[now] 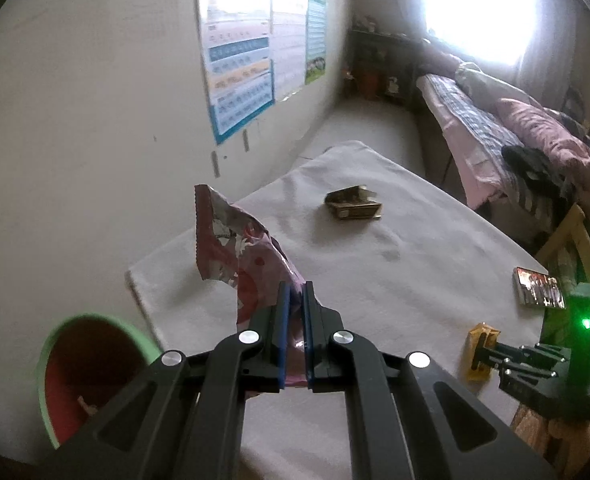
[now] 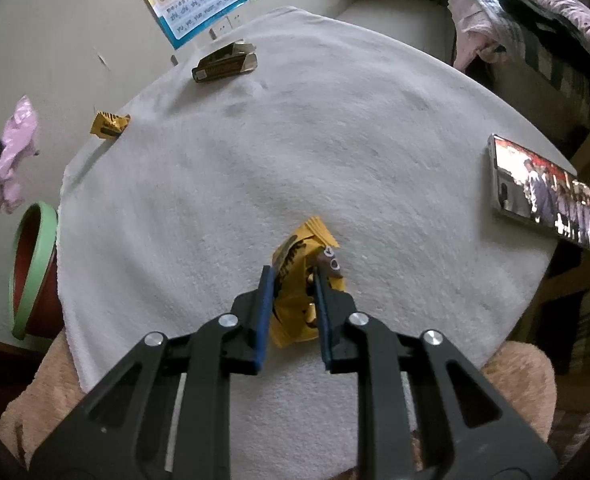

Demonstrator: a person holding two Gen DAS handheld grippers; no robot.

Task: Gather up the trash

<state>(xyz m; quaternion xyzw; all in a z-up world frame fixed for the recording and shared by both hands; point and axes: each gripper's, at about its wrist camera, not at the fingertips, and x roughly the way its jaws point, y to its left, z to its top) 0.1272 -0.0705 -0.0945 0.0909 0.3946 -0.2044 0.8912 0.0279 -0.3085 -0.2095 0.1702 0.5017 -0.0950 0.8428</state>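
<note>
The bin (image 1: 91,372) is cut off at the lower left edge, its contents unclear. The left gripper (image 1: 295,300) points down at a slant, clamped on a pink wrapper (image 1: 235,248) held above the table (image 1: 395,272); the wrapper's long axis runs upward and left. The right gripper (image 2: 295,284) points steeply down, closed on a yellow wrapper (image 2: 295,308) lying on the table, long axis running away from the camera.

Crumpled pink wrapper (image 1: 239,256) hangs lifted; yellow wrapper (image 2: 299,292), smaller yellow one (image 2: 109,124), apparently flattened dark carton (image 2: 223,65) (far edge) lie on cloth.
</note>
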